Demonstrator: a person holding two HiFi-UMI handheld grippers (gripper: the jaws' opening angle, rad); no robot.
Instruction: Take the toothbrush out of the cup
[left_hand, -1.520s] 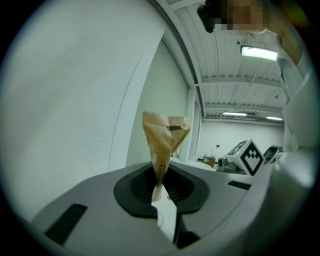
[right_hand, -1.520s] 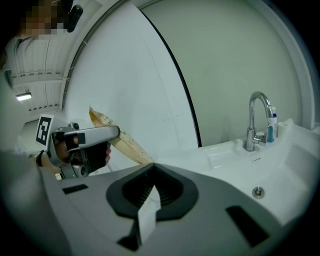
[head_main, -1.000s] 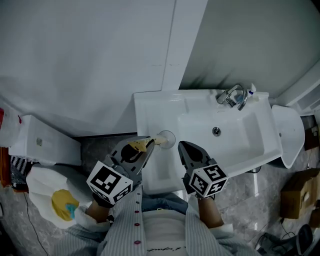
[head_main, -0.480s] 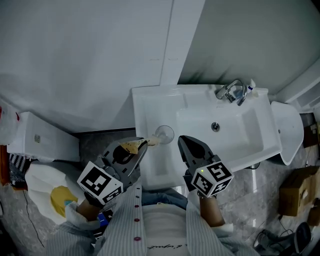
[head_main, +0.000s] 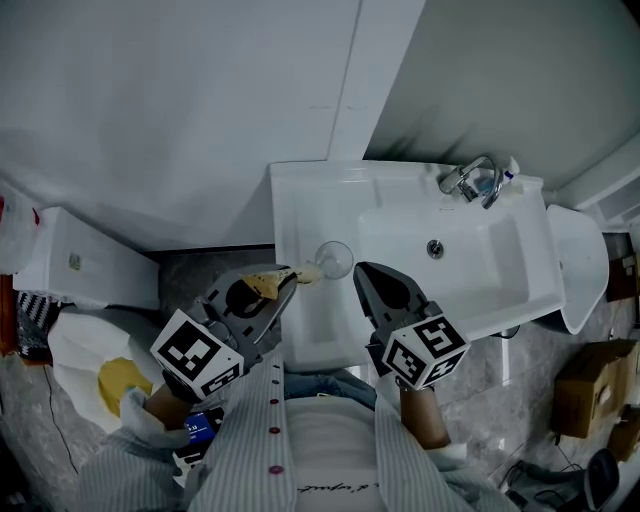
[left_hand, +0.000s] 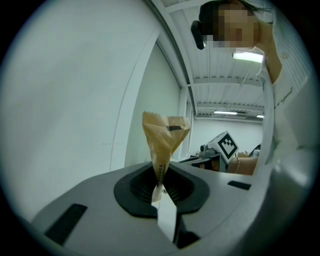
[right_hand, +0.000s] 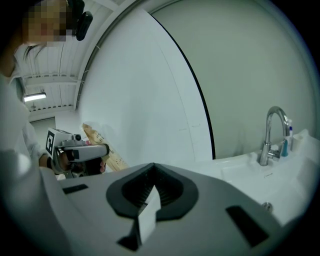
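The person stands close against a white sink (head_main: 300, 200), both forearms reaching forward over its near edge, each claw pointing roughly level and a little downward. The left claw (head_main: 287, 282) is angled in toward the middle, its marker cube (head_main: 197, 352) low at the left. Its jaws are clamped on the toothbrush (head_main: 268, 285), which is wrapped in brown paper. In the left gripper view the wrapper (left_hand: 165, 135) rises out of the pinch point of the left claw (left_hand: 159, 176) and fans open above it. The toothbrush's pale end reaches toward the clear cup (head_main: 335, 258) on the sink's left ledge and lies at the cup's rim. Whether the tip is still inside cannot be told.

The right claw (head_main: 366, 277) hovers just beside the cup, over the sink's front edge, its jaws pressed together on nothing, as the right gripper view (right_hand: 150, 182) shows. The faucet (head_main: 470, 183) stands well apart at the far side of the basin.

Compared with a second ago, the pale tip then overlapped the cup's outline; now it sits back at the rim. The left claw's pinch on the wrapper is unchanged, and the right claw stays closed and empty, slightly higher than before.
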